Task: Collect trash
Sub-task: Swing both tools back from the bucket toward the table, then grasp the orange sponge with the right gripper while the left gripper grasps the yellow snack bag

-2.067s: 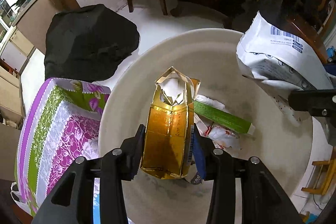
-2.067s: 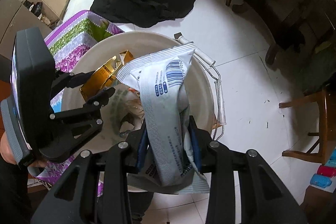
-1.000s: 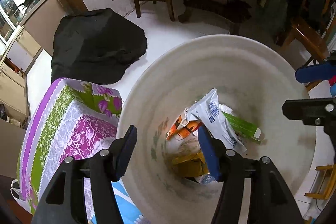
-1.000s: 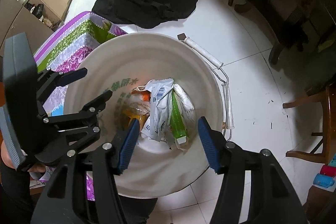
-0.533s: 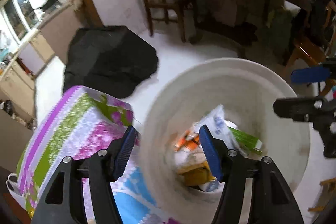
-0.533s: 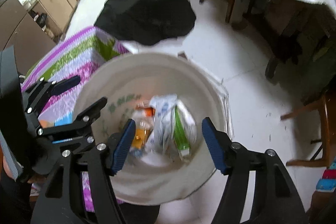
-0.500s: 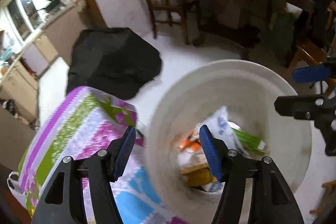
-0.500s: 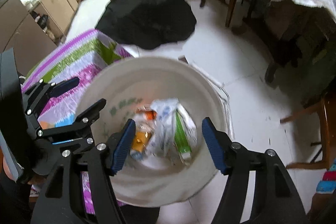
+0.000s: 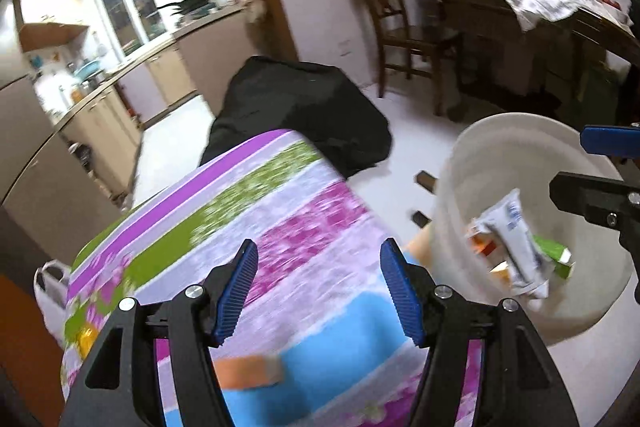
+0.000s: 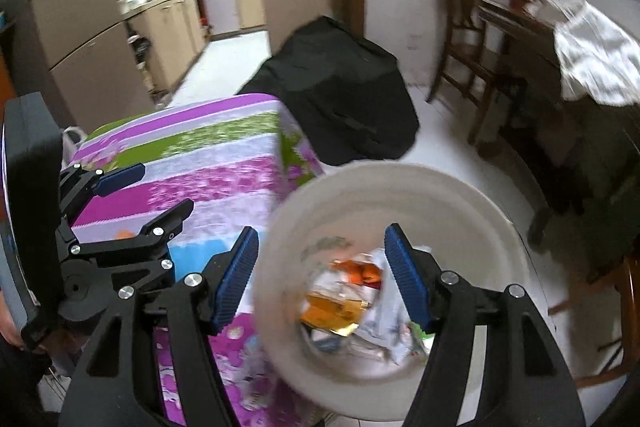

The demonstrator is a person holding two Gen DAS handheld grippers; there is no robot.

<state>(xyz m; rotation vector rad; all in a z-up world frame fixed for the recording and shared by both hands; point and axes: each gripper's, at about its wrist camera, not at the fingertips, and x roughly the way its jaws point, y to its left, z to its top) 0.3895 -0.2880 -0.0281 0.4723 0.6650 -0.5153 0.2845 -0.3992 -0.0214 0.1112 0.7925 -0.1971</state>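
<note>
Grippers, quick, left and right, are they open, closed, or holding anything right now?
Left gripper: open, empty, over the tablecloth.
Right gripper: open, empty, above the bin.

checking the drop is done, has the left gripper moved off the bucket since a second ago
Yes. The left gripper, open and empty, has swung left: it now sits over the floral tablecloth, with the white bucket off to its right.
</note>
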